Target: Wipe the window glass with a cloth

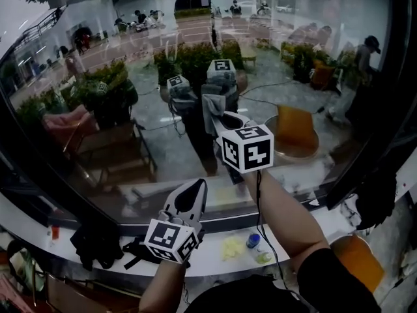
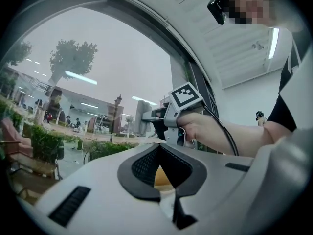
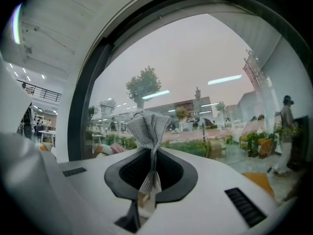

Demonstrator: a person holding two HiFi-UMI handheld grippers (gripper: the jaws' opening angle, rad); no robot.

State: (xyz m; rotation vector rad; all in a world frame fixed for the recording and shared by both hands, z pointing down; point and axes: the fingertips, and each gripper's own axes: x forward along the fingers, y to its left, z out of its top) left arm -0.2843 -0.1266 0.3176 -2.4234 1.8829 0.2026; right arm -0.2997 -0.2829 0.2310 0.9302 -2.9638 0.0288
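The window glass (image 1: 130, 77) fills the head view and mirrors both grippers. My right gripper (image 1: 225, 119) is raised against it, shut on a grey cloth (image 1: 212, 107); the cloth meets its own reflection on the pane. In the right gripper view the cloth (image 3: 148, 125) fans up out of the closed jaws of that gripper (image 3: 150, 158) toward the glass (image 3: 195, 62). My left gripper (image 1: 193, 193) hangs lower, near the sill, shut with nothing in it. The left gripper view has its closed jaws (image 2: 160, 156) pointing up at the right gripper (image 2: 172, 124) and the hand holding it.
A white sill (image 1: 208, 256) runs under the pane. On it lie a black bag (image 1: 98, 243), a yellow rag (image 1: 231, 246) and a small blue-capped bottle (image 1: 253, 241). A dark window frame (image 1: 368, 142) rises at the right, with an orange stool (image 1: 355, 259) below.
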